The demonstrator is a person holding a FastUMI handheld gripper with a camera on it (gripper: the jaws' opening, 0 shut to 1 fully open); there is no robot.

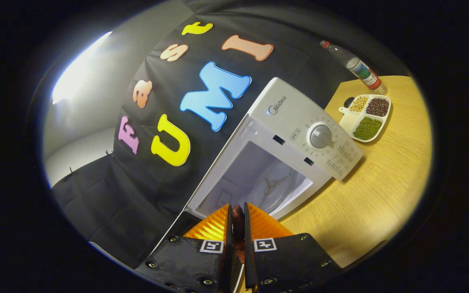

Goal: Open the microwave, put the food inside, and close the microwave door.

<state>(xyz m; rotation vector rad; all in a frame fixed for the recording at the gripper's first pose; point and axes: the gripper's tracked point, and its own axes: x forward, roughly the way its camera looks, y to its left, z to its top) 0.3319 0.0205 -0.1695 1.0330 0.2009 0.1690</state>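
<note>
Food, a dark brownish piece, sits pinched between the two fingers of your claw, which are drawn nearly together with both pressing on it from either side; you can see only a narrow strip of it in the slit between them, so what kind of food it is cannot be told. Just ahead of your fingers stands the microwave, white, with its cavity open toward you and the round glass plate visible on its floor. The food is still outside that cavity, at its lower front edge, close to the opening. The door itself you cannot make out clearly; a thin pale edge runs down beside your left finger, but whether that is the door is not certain. On the microwave's control panel there is a round grey knob. The microwave rests on a wooden table. Beyond it on the table lies a white divided tray holding yellow, dark red and green beans in separate sections, and just past the tray a plastic bottle with a red cap.
</note>
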